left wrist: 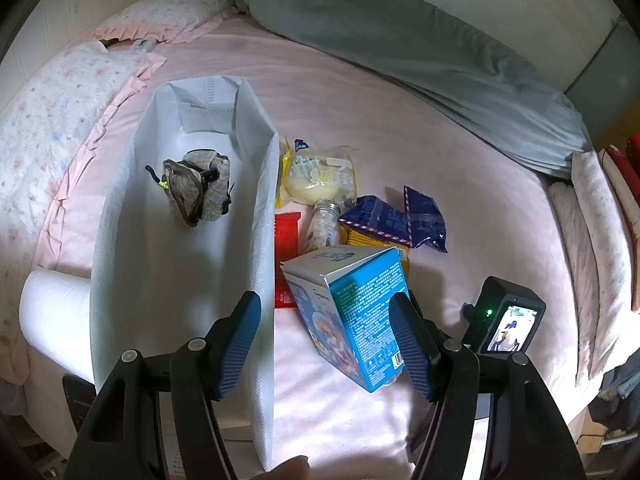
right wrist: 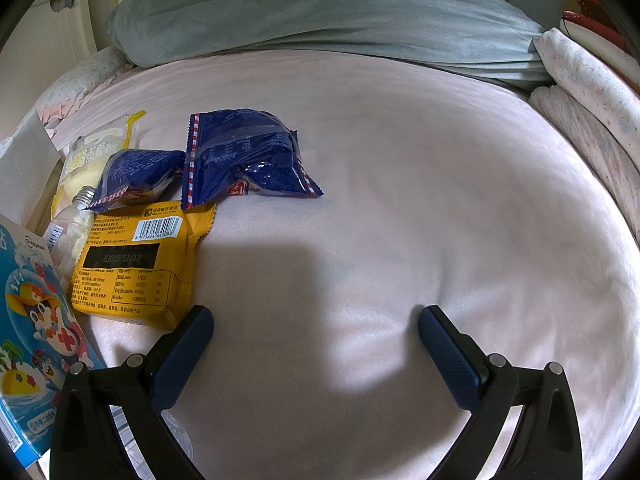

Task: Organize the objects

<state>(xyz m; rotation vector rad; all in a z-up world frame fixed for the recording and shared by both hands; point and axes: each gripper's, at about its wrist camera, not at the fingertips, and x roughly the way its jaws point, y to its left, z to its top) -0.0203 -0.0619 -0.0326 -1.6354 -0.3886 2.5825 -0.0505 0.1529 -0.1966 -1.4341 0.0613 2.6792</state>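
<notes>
While both grippers, left & right, gape empty, I'm mid-sort; next I grab the blue box for the white bag

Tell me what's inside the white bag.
In the white bag lies one plaid pouch on the floor. The rest of the visible floor looks bare; the nearest end, behind the left gripper, is hidden.

The left hand-held gripper has its blue-padded fingers spread wide, one on each side of the bag wall, neither clamping anything. A fingertip of the person shows at the bottom edge of the left wrist view. The right hand-held gripper hangs low over the bed, its jaws wide apart with nothing between them, and its camera module shows in the left wrist view.
</notes>
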